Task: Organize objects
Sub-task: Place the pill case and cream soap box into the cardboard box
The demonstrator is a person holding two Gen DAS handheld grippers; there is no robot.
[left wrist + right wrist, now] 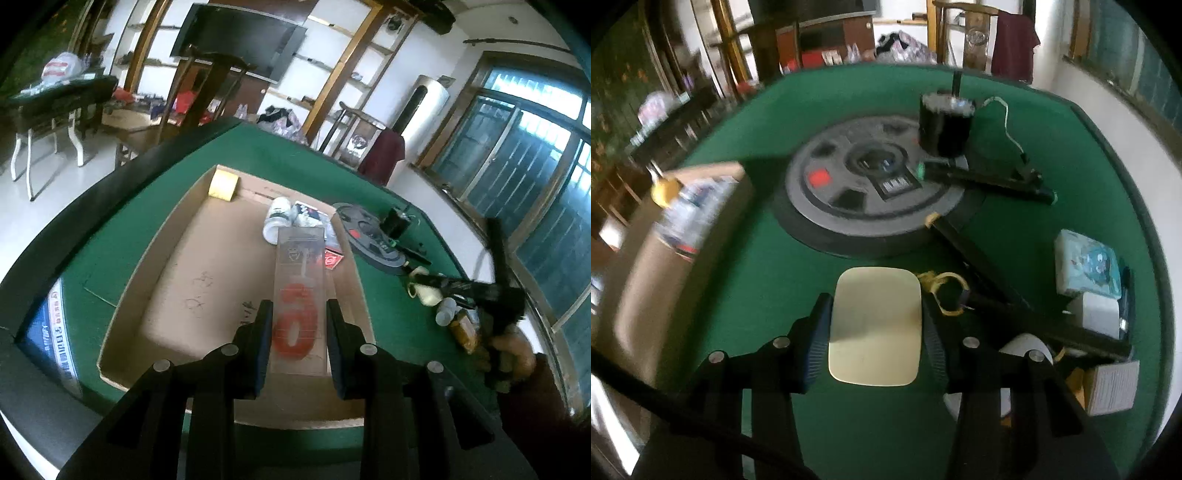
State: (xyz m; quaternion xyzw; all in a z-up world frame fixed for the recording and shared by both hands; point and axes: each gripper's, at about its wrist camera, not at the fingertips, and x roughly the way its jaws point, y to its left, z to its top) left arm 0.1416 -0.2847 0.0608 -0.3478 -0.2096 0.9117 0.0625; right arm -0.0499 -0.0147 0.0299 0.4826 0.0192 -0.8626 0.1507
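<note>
My left gripper (299,302) is shut on a long clear plastic case (300,295) with a red object inside, held over the open cardboard box (177,236). The box holds a yellow block (223,184), a white bottle (276,219) and some packets (314,218). In the right wrist view my right gripper (875,301) points down at the green table (738,258); a cream rounded-rectangle object (875,326) sits between its fingers with both pads against its sides. From the left wrist view the right gripper (424,286) appears blurred at the right.
A round grey console (871,181) sits mid-table with a black cylinder (945,125) and black bars (990,177) on it. To the right lie a yellow ring (945,291), a blue patterned pack (1086,266) and small boxes (1112,387). The cardboard box's corner (713,173) is at the left.
</note>
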